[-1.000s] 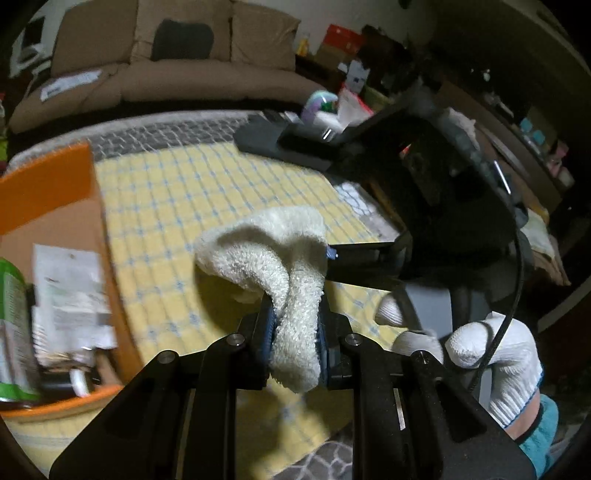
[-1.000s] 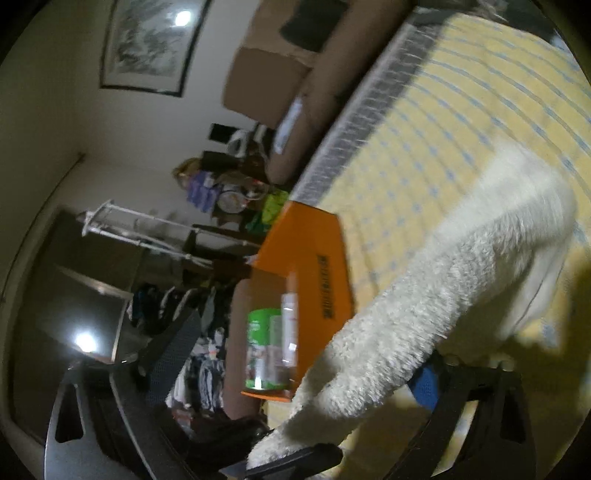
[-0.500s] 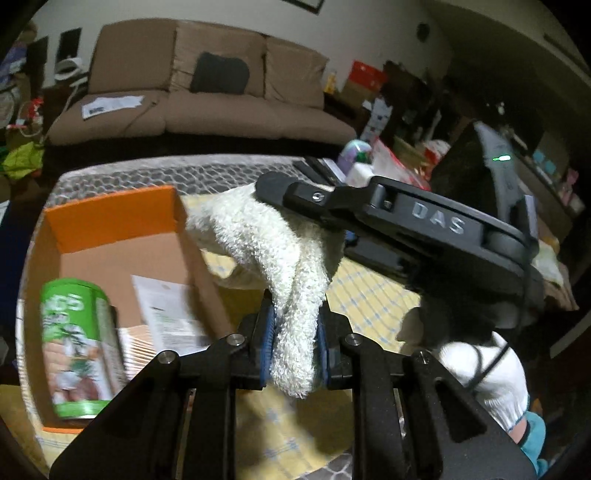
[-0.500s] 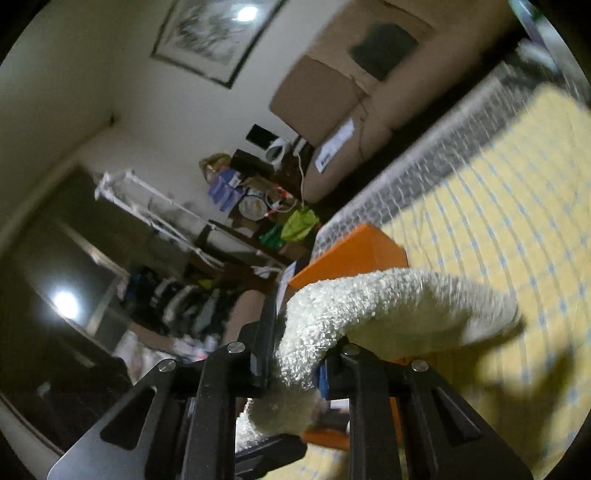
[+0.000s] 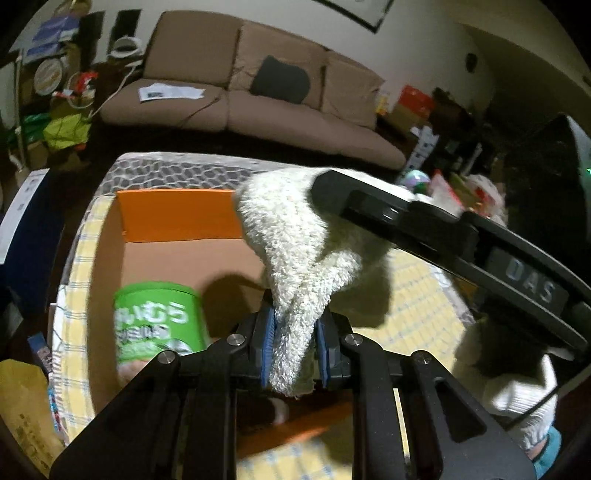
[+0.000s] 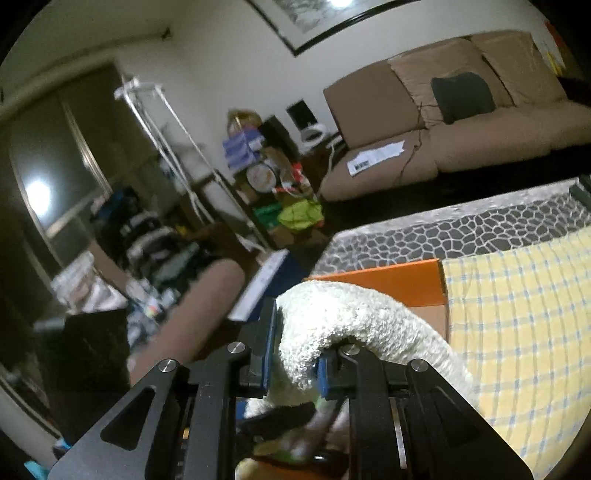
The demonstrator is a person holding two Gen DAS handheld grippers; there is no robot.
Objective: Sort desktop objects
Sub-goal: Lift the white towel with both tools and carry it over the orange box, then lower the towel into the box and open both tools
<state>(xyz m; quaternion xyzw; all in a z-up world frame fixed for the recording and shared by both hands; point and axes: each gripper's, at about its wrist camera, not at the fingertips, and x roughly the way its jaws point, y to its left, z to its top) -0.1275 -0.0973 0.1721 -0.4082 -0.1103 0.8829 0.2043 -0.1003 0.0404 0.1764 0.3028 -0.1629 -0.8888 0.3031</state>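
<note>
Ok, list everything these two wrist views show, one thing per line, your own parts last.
towel: one, cream white, hanging over the open box, pinched at both ends
box: one, orange outside and brown cardboard inside, open, on the yellow cloth
can: one, green with white lettering, inside the box
tablecloth: one, yellow with blue checks, over a grey stone-pattern cover
sofa: one, brown, behind the table, a dark cushion and a paper on it
picture: one, dark frame, on the wall above the sofa
left gripper: one, black with blue pads, shut on the towel
right gripper: one, black with blue pads, shut on the towel
gloved hand: one, white knit glove, bottom right of left view
</note>
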